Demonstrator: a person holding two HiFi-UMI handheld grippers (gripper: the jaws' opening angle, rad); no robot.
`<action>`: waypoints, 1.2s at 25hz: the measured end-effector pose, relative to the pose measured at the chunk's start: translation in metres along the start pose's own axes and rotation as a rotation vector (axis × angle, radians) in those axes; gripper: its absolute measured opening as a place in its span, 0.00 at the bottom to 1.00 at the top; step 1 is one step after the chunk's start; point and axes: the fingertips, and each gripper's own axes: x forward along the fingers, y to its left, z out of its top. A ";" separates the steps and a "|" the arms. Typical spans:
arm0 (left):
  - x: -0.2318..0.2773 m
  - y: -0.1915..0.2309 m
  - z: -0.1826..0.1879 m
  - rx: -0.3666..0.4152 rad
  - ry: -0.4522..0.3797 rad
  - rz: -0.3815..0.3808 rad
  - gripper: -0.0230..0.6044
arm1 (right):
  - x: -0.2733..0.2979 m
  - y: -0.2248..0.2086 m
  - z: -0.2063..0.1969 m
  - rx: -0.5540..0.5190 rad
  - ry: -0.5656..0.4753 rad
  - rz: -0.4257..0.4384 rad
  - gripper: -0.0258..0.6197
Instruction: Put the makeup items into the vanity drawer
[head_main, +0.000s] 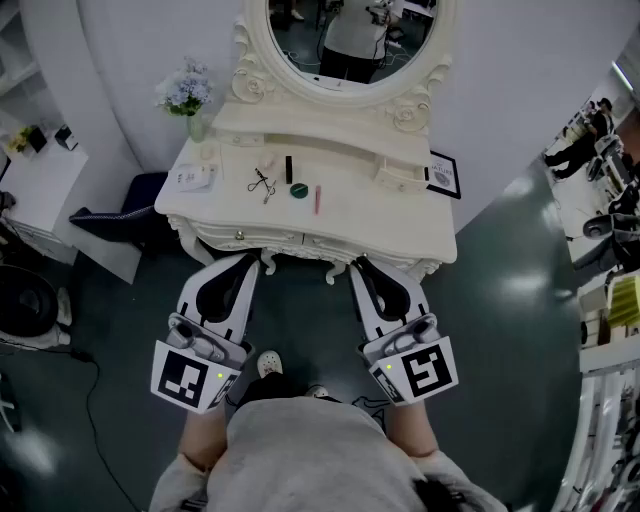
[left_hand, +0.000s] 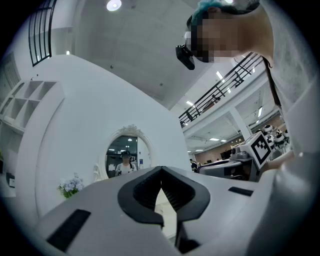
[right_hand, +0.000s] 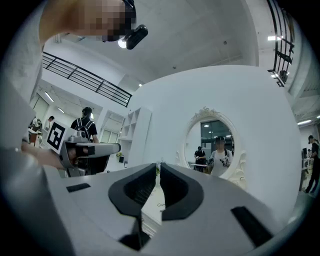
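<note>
The left gripper (head_main: 252, 260) and right gripper (head_main: 359, 264) hover before the white vanity (head_main: 400, 228) — on its top, grouped closely, lie an eyelash curler (head_main: 262, 183), black tube (head_main: 289, 168), green compact (head_main: 298, 189) and pink stick (head_main: 317, 198).

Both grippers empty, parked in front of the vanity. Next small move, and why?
Probably ease the left gripper forward to the drawer knob, opening its shut jaws: the drawer looks closed and the makeup items lie on the vanity top.
</note>
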 end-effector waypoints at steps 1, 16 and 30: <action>0.000 0.000 0.000 0.000 0.002 -0.001 0.06 | 0.000 0.000 0.001 0.002 -0.001 -0.003 0.10; 0.006 0.031 -0.005 0.000 -0.008 -0.009 0.06 | 0.028 0.001 -0.003 0.018 -0.005 -0.039 0.10; 0.024 0.098 -0.025 -0.009 -0.020 -0.030 0.06 | 0.092 -0.007 -0.022 0.039 -0.001 -0.100 0.10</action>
